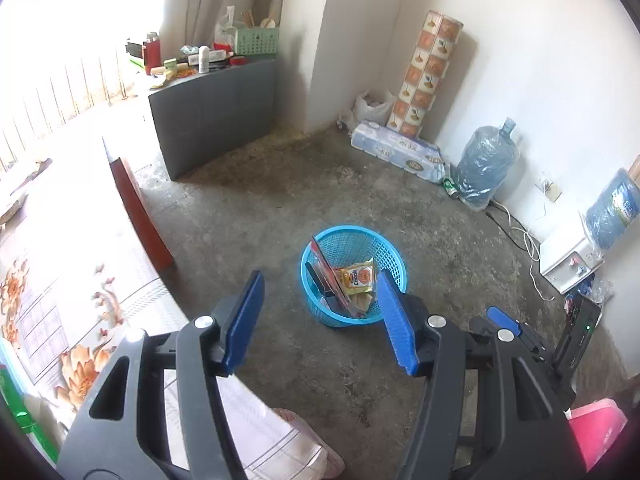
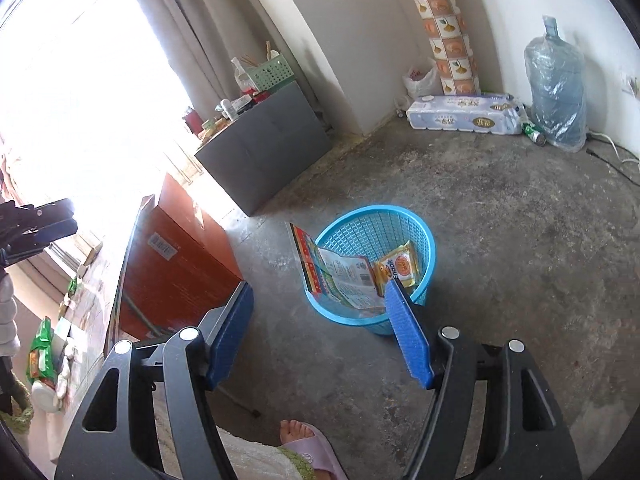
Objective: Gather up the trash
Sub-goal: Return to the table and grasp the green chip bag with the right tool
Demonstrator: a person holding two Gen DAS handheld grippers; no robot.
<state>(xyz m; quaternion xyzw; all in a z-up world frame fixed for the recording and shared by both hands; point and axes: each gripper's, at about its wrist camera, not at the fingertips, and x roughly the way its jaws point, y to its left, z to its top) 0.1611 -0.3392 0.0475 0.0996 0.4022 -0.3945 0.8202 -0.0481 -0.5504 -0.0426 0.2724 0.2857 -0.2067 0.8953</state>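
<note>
Trash in basket [image 1: 390,254], both claws empty

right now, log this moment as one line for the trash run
left tool: open, empty | right tool: open, empty | blue basket: on floor, holds yellow snack packet and printed flyer | both tools above floor near basket

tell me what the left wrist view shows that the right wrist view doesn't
Only the left wrist view shows the white box-shaped appliance by the wall, the pink plastic container and a floral-printed cloth.

Only the right wrist view shows the person's foot in a pale pink slipper and the green snack packet.

Both show the blue plastic mesh basket with the yellow snack wrapper inside, and the large clear water jug. Each view's own gripper is open and empty.
</note>
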